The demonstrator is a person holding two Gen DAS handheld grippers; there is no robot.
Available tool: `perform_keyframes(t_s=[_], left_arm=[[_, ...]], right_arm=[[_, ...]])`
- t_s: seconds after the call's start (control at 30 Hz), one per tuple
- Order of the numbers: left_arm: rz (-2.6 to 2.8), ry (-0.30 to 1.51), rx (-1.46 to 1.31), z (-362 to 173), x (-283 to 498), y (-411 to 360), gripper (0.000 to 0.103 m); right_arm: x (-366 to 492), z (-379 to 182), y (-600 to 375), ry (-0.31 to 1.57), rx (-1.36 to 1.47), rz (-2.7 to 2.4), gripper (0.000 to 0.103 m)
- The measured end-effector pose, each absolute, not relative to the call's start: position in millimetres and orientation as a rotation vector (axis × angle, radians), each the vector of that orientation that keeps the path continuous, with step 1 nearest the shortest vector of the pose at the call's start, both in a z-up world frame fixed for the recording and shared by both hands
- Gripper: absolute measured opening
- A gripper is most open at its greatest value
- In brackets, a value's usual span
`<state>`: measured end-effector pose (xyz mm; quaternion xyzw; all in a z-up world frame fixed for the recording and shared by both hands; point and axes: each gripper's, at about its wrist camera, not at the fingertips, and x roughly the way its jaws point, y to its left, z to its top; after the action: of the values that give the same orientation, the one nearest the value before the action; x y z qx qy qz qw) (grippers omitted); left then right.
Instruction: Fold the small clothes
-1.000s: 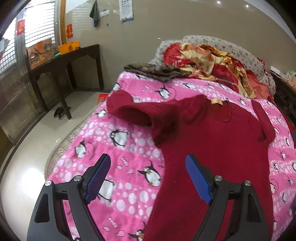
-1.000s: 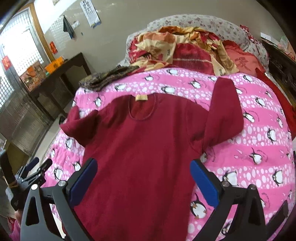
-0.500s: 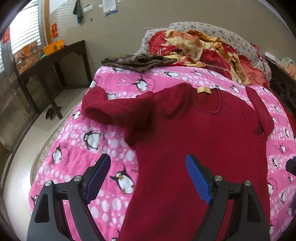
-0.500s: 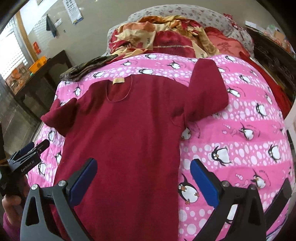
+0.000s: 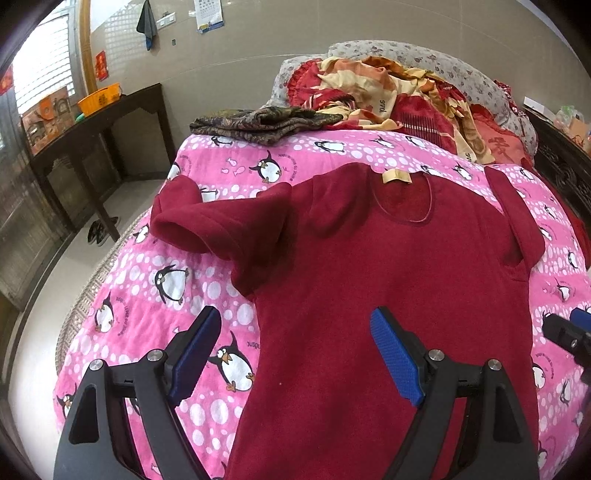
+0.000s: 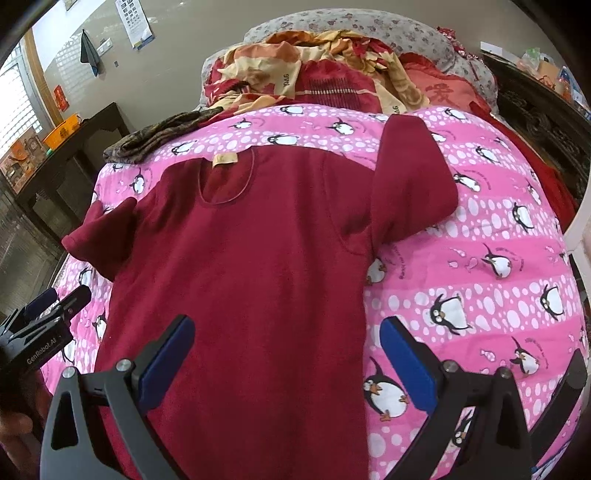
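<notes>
A dark red long-sleeved top [image 5: 369, 288] [image 6: 258, 266] lies spread flat on a pink penguin-print quilt [image 5: 140, 302] [image 6: 480, 280], neck and tan label [image 5: 397, 176] at the far end. Its left sleeve [image 5: 207, 225] is bunched up; its right sleeve [image 6: 410, 177] points up toward the far end. My left gripper [image 5: 295, 350] hovers open over the top's lower left edge, holding nothing. Over the lower right edge hangs my right gripper [image 6: 288, 354], open too, with empty fingers. Each gripper shows at the side of the other's view.
A dark patterned folded cloth [image 5: 266, 122] lies at the quilt's far left. Piled red and yellow bedding [image 5: 399, 99] and a floral pillow [image 6: 351, 26] sit behind. A dark wooden table [image 5: 103, 122] stands left by the wall, shoes [image 5: 99, 230] on the floor.
Both grippers have stayed open while the views shifted slightly; the top now sits closer and more centred under each one. The top itself has not moved.
</notes>
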<state>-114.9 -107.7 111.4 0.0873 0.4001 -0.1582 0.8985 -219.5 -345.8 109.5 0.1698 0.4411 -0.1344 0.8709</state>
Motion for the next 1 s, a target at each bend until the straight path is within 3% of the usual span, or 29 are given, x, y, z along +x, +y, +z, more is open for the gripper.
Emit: perform_keyframes(t_s=[1.0], left_arm=[[-0.338,0.842,0.133,115.2,-103.0,-102.3,0.066]], right_arm=[[-168.5,94.8,-307.7,0.939,0.282,-0.278,0.102]])
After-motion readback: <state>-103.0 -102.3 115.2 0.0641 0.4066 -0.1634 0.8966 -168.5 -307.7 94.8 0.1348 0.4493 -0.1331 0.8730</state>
